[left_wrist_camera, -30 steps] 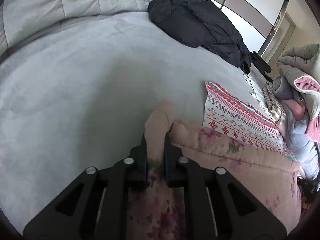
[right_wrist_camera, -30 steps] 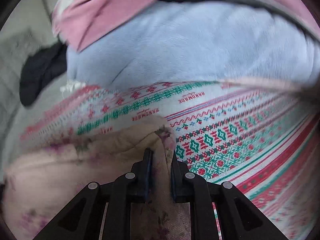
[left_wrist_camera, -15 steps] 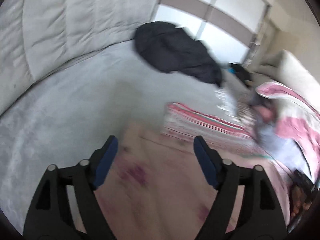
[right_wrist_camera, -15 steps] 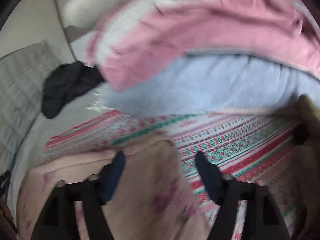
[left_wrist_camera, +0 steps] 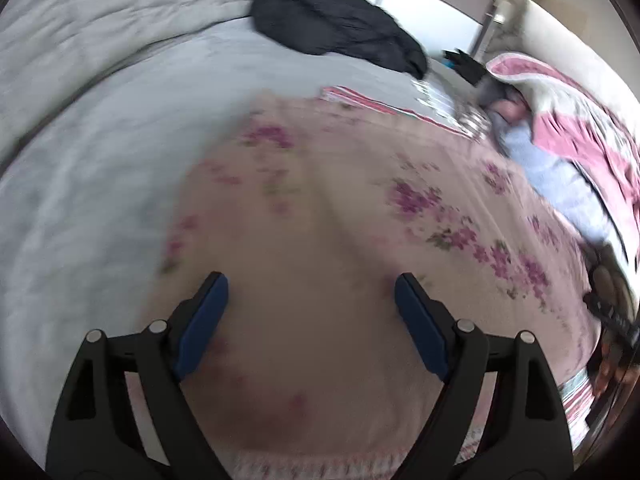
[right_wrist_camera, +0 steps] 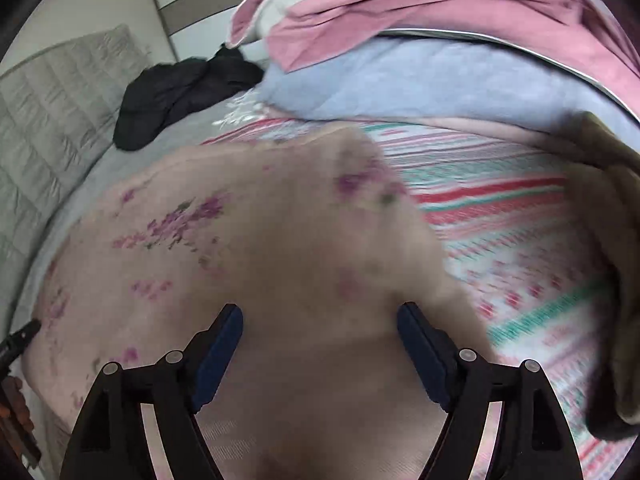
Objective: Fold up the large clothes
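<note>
A pale pink cloth with purple flowers lies folded on the grey bed, blurred by motion. My left gripper hovers above its near part, jaws wide open, blue pads clear of the fabric. In the right wrist view the same floral cloth covers the left and centre, its far corner lying on a red, green and white patterned blanket. My right gripper is open too, above the cloth with nothing gripped.
A black jacket lies at the far side of the grey bed. A heap of pink, white and light blue bedding sits to the right. A brown cloth hangs at the right edge.
Both grippers were shut on corners of the floral cloth; they have let go, opened wide and pulled back and upward. The cloth now lies spread flat.
</note>
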